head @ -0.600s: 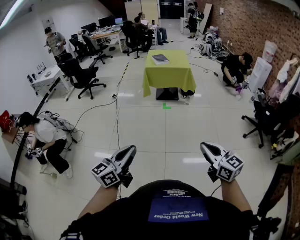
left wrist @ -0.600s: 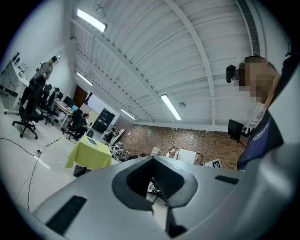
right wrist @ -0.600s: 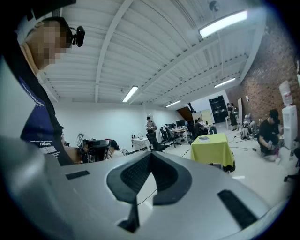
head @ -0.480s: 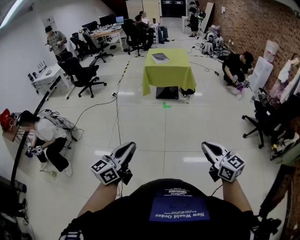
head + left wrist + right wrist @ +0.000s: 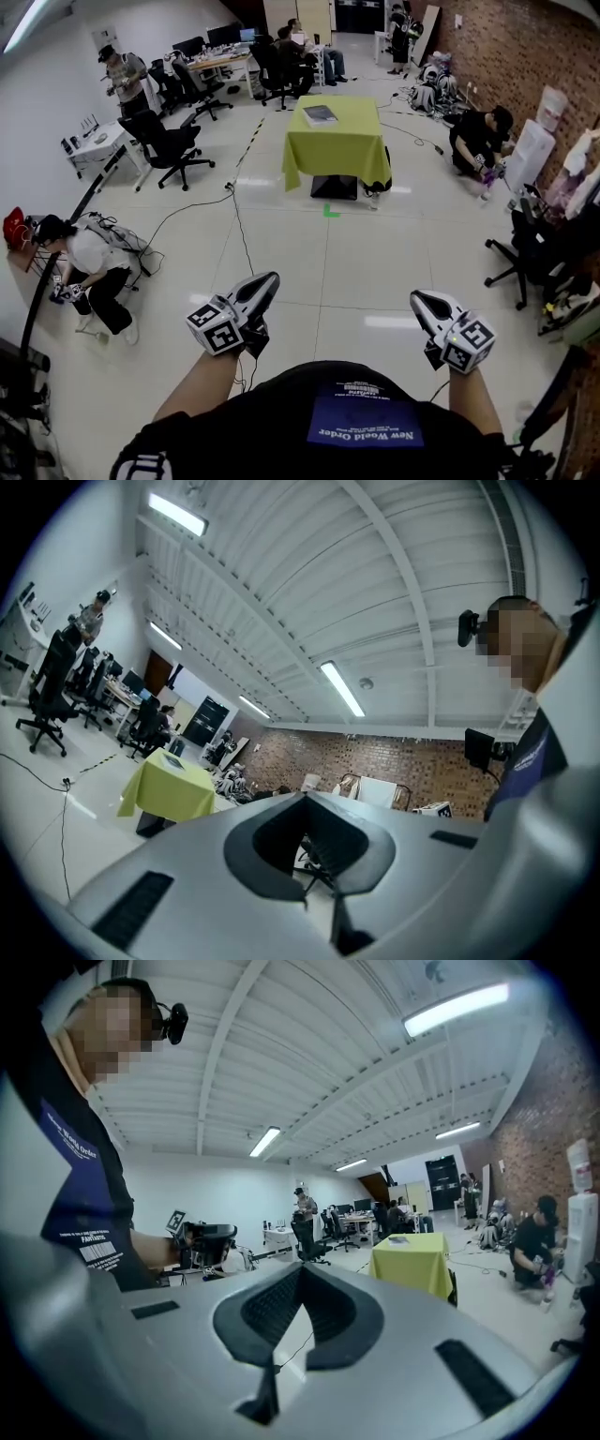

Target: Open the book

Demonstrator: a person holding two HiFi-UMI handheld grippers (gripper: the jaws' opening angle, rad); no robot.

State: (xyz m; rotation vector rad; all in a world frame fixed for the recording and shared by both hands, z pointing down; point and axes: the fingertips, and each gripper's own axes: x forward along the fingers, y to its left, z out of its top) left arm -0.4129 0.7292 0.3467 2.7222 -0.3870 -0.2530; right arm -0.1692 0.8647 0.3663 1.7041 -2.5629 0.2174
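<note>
Far off, book (image 5: 320, 114) on table (image 5: 339, 155), cover unreadable.

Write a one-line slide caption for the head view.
Left gripper and right gripper, shut and empty, face the book on a distant green-draped table.

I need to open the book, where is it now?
In the head view the book lies on the green-clothed table, near its far left corner, at upper centre.
</note>
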